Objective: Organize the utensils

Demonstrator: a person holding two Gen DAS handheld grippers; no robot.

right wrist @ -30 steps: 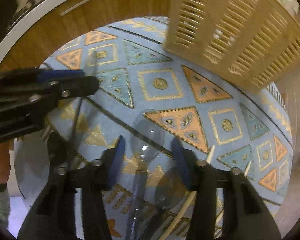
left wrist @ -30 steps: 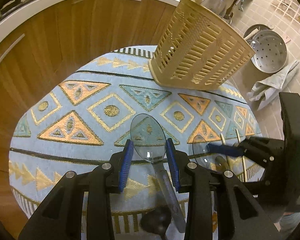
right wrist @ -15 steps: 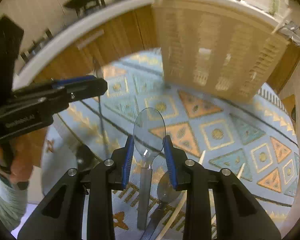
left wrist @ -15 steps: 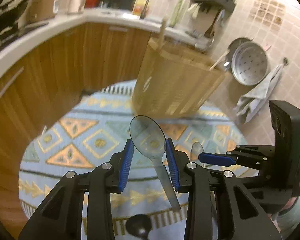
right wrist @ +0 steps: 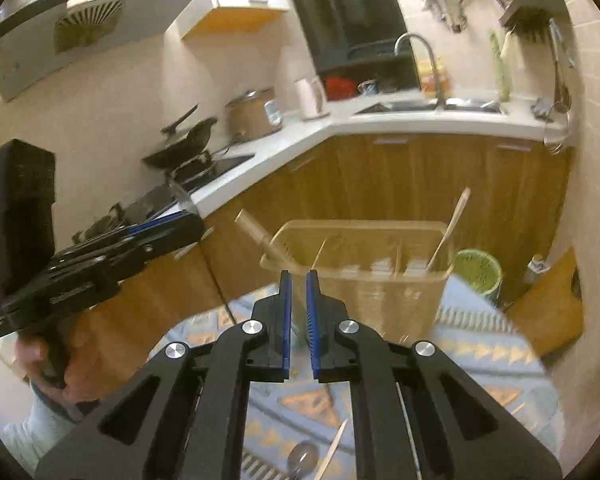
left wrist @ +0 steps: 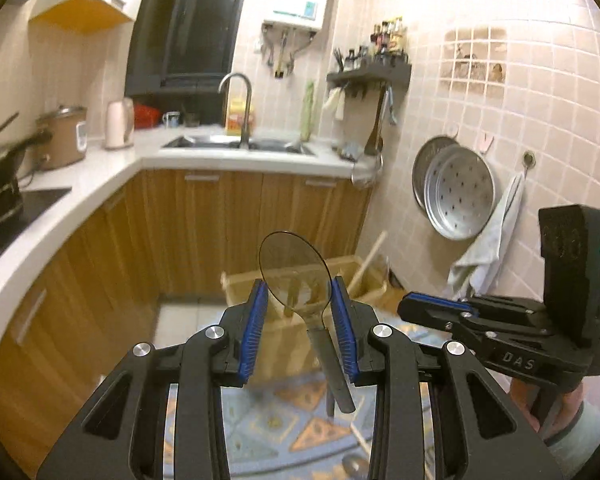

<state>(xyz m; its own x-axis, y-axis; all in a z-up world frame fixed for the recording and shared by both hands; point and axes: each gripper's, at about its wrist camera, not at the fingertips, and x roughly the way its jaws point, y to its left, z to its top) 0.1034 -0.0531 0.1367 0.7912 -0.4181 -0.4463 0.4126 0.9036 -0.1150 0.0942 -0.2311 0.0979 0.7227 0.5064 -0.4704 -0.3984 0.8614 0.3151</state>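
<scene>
The left hand-held gripper (left wrist: 299, 312) clamps the clear spoon (left wrist: 296, 276) by its bowl, raised toward the beige basket (right wrist: 364, 264) for dropping in; the right hand-held gripper (right wrist: 297, 304) has just closed, apparently empty

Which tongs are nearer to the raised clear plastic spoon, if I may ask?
Left: the left tongs grip the clear plastic spoon; the right tongs hover apart, to its right.

Warm, yellowish indoor light fills the kitchen, fairly bright on the tiled wall (left wrist: 500, 80) and glaring on the white countertop (right wrist: 380, 120). Both views bulge at the edges with dark corners. The basket (right wrist: 364, 264) and patterned cloth (left wrist: 284, 416) look smeared.
</scene>
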